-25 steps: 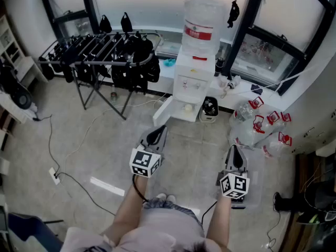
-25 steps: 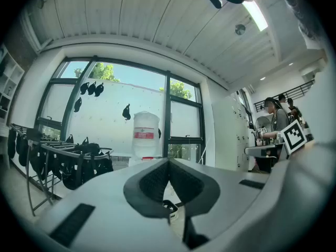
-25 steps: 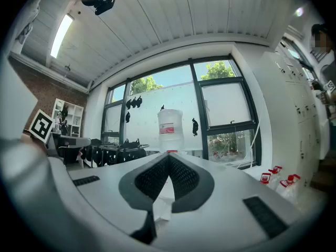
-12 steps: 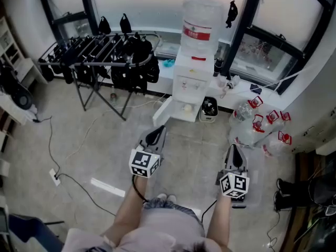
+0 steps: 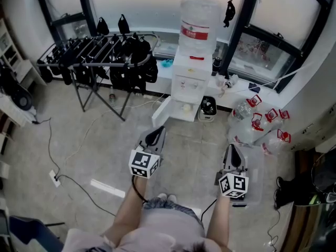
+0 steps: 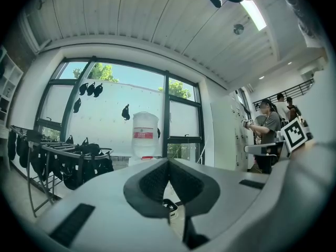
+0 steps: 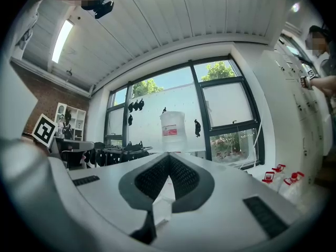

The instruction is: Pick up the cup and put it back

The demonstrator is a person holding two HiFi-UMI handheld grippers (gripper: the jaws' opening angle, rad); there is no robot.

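A white water dispenser with a big clear bottle on top stands by the window, a few steps ahead. Its lower door hangs open, and a small pale thing sits inside; it is too small to tell whether it is the cup. My left gripper and right gripper are held level over the floor, side by side, pointing toward the dispenser. Both are shut with nothing between the jaws. The bottle shows above the closed tips of the left gripper, and the same bottle shows above those of the right gripper.
A drying rack hung with dark clothes stands at the left. Several empty water bottles with red caps lie at the right, beside a small black bin. A cable runs across the floor. A person stands far off.
Neither gripper has moved or opened. Only the head view has drifted a little, shifting the dispenser slightly leftward in the picture.
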